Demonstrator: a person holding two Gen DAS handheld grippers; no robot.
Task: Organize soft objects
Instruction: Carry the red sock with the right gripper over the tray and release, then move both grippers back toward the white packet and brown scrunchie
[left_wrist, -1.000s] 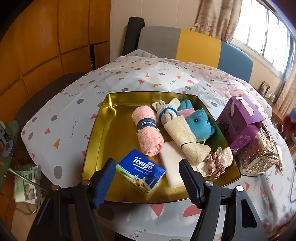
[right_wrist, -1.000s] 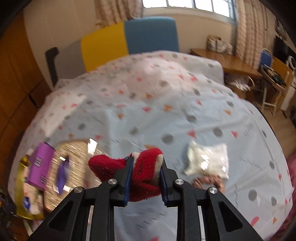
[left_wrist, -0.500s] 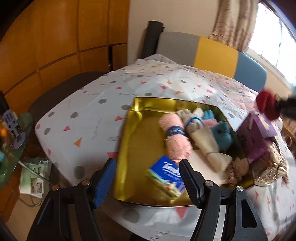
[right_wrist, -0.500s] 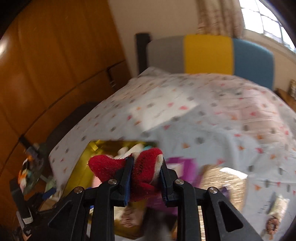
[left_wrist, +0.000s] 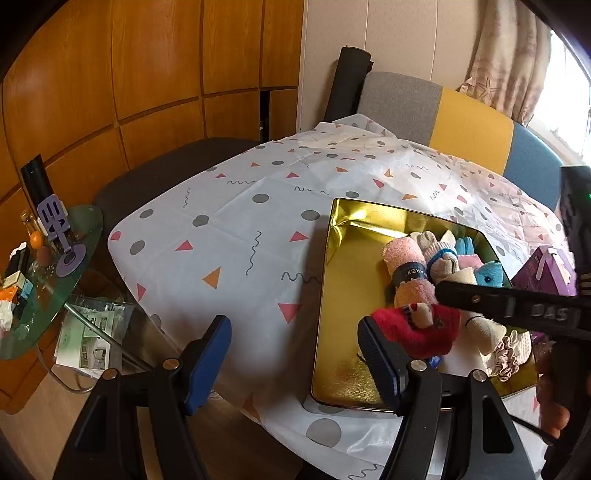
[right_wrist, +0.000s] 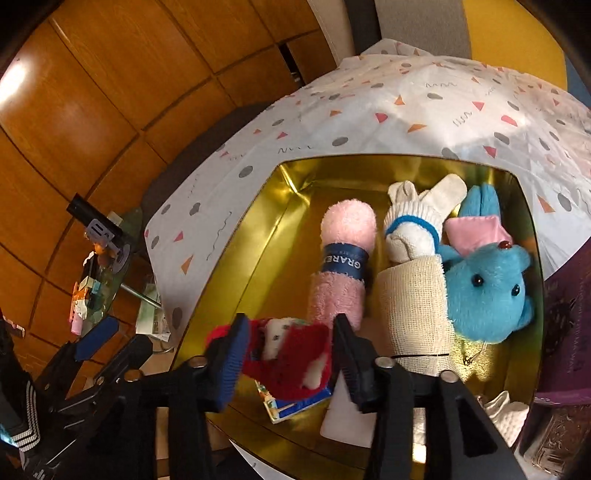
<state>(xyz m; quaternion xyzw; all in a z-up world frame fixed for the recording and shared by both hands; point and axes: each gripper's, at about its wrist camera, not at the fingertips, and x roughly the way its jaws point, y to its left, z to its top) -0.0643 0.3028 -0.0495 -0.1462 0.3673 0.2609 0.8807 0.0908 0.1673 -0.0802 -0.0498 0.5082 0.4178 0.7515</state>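
Note:
A gold tray (right_wrist: 266, 236) (left_wrist: 354, 243) on the patterned tablecloth holds a pink rolled towel (right_wrist: 341, 266), a white sock bundle (right_wrist: 413, 229), a cream mesh roll (right_wrist: 413, 317), a blue plush (right_wrist: 487, 291) and a tissue pack (right_wrist: 295, 404). My right gripper (right_wrist: 288, 350) has its fingers spread wider than the red and white soft toy (right_wrist: 291, 358) (left_wrist: 417, 325) between them; the toy rests on the tissue pack at the tray's near end. My left gripper (left_wrist: 295, 354) is open and empty at the tray's left edge.
A purple box (left_wrist: 546, 273) and a shiny box (right_wrist: 561, 439) stand right of the tray. A glass side table (left_wrist: 44, 280) with small items is at the left, below the table edge. Chairs (left_wrist: 443, 114) stand behind the table.
My right gripper carried the red toy from the far side of the table over to the tray and its fingers opened. My left gripper swung left, away from the tray's middle.

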